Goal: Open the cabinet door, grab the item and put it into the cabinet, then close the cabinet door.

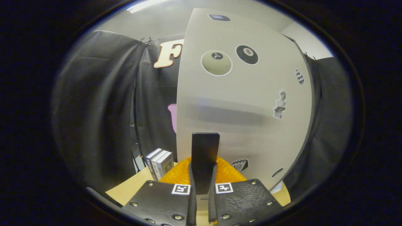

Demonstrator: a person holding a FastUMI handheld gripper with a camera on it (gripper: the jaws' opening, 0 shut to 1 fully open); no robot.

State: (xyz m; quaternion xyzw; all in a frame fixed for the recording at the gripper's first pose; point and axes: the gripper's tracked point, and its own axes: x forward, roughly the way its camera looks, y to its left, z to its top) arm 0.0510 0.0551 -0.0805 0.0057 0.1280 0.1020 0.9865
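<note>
the gripper [203, 191] sits at the bottom centre of the frame, its two fingers [192, 188] drawn in close on a flat dark upright slab [205, 157] that rises between them to about mid-height. both fingers press against the slab's lower sides, so the gripper is pinching it. what the slab is cannot be told for sure; it stands right in front of the cabinet door and may be its handle.

the cabinet door [245, 103] is a large pale panel taking up the centre and right of the frame, just beyond the fingers. it carries stickers: a pale billiard ball [216, 62] and a black eight ball [247, 54] side by side in the upper middle, a small checkered oval [299, 77] toward the upper right, a statue bust [280, 104] at the right, and a dark small one [240, 164] low down beside the slab.

an orange ribbed item [179, 174] lies on the light wooden desk [128, 188] just ahead of the fingers, partly hidden behind them and the slab, at the foot of the door. in the lower left, beside the orange item, a few white boxes [159, 163] stand upright together on the desk. black cloth [94, 110] hangs across the left.
</note>
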